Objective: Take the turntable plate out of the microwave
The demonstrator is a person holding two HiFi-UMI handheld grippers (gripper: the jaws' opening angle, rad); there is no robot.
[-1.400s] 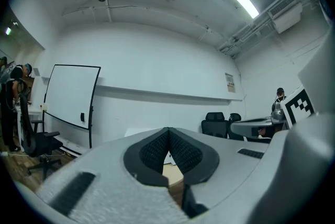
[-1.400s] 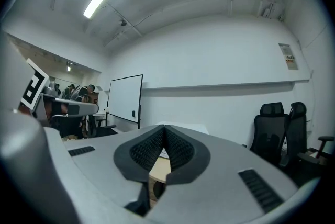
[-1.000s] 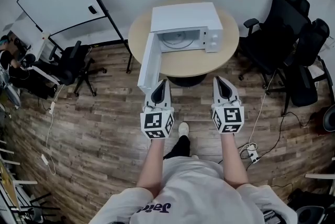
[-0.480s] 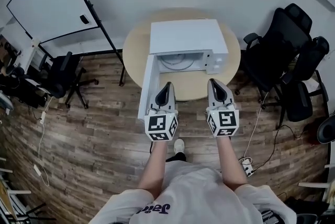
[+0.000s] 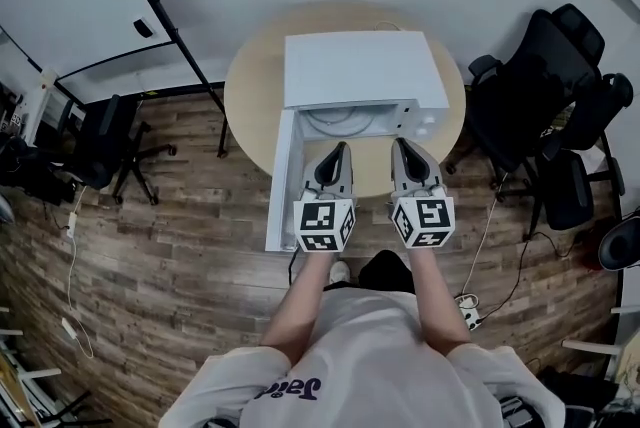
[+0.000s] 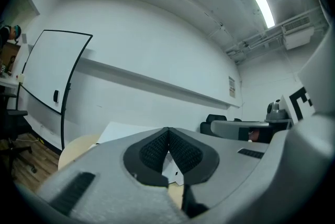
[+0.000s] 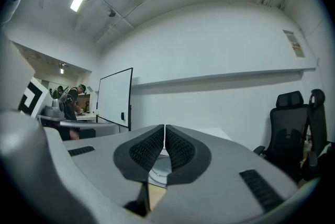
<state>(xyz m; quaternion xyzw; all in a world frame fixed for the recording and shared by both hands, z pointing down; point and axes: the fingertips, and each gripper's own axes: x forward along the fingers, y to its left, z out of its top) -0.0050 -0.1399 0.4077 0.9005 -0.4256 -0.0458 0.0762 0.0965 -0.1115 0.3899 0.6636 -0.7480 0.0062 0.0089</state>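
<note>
Left tongs (image 5: 339, 150) and right tongs (image 5: 401, 146) are both closed tight, holding nothing. Turntable plate (image 5: 340, 123) sits flat inside the open microwave (image 5: 365, 71) on the bench (image 5: 245, 96), dead ahead of the left one, slightly left of the right.

The microwave (image 5: 362, 68) is white and the table (image 5: 250, 91) is beige. The floor (image 5: 180, 246) has a brown wood-plank pattern. The left gripper (image 5: 338, 152) and right gripper (image 5: 402, 146) are grey, with black-and-white square-marker cubes.

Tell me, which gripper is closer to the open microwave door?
Left. The left gripper sits close beside the microwave door, to its right in the head view. The right gripper is farther over, in front of the control panel side.
</note>
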